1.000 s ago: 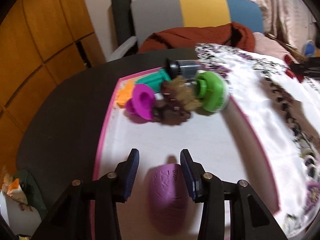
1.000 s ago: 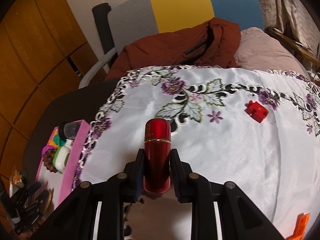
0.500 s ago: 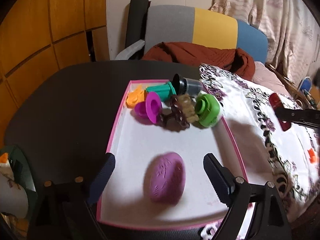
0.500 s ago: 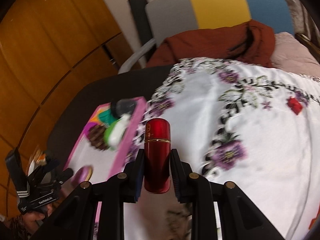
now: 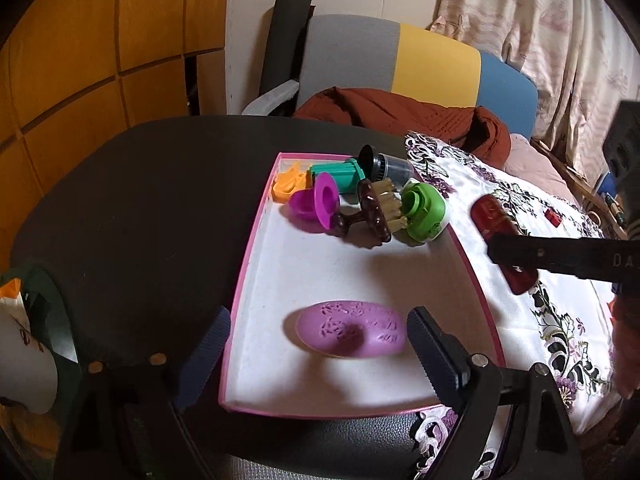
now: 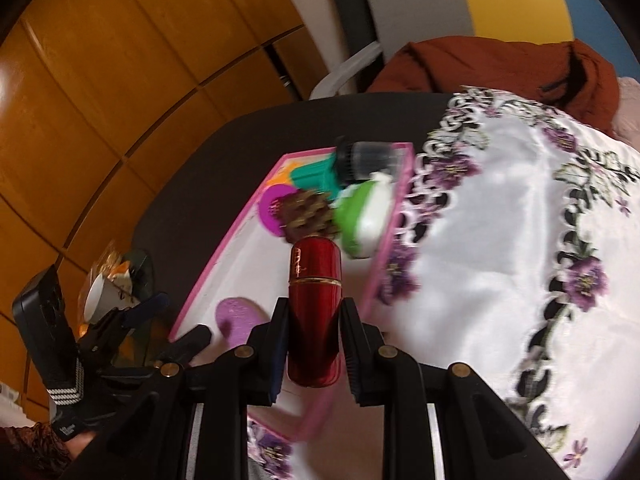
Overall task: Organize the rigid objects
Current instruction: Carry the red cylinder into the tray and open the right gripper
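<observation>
Over the pink tray [image 5: 256, 248], left tongs [image 5: 316, 344] have released the purple oval [image 5: 350, 334].

glossy red metallic tube [image 6: 315, 304], satiny embroidered cloth [image 6: 500, 240], matt pink tray [image 5: 256, 240]

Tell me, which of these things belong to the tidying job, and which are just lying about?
Part of the job:
- pink tray
- purple oval piece
- red cylinder, clamped in the right hand-held gripper
- green cap

Just lying about:
- brown jacket
- embroidered cloth
- chair
</observation>
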`<state>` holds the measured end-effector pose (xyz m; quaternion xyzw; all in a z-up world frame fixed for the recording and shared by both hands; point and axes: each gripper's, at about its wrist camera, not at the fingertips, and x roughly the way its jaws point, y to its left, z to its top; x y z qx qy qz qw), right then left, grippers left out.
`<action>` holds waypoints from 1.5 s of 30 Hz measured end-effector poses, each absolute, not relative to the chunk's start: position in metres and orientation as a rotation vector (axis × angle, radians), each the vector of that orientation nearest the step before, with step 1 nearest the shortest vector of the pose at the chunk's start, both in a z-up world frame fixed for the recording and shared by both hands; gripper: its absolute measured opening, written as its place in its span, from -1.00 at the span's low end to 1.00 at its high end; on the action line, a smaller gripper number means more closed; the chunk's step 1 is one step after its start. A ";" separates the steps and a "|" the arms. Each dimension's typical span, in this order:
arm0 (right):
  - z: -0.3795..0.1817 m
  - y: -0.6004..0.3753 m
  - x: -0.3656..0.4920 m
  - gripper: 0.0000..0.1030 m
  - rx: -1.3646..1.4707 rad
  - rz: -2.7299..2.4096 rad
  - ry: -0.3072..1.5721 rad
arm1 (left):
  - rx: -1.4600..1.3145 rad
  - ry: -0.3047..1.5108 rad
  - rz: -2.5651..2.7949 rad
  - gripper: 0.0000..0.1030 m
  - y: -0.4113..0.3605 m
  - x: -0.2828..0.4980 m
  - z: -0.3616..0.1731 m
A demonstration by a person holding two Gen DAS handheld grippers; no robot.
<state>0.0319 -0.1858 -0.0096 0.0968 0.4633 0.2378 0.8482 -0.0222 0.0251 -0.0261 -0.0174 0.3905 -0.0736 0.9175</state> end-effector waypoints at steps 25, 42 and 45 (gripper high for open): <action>-0.057 -0.071 0.090 -0.54 0.128 0.546 1.135 | -0.139 0.825 -0.141 0.76 0.062 -0.036 -0.038; -0.042 -0.081 0.073 -0.49 0.121 0.526 1.084 | -0.154 0.828 -0.147 0.76 0.059 -0.037 -0.038; -0.035 -0.093 0.064 -0.49 0.122 0.513 1.065 | -0.147 0.827 -0.161 0.76 0.054 -0.038 -0.037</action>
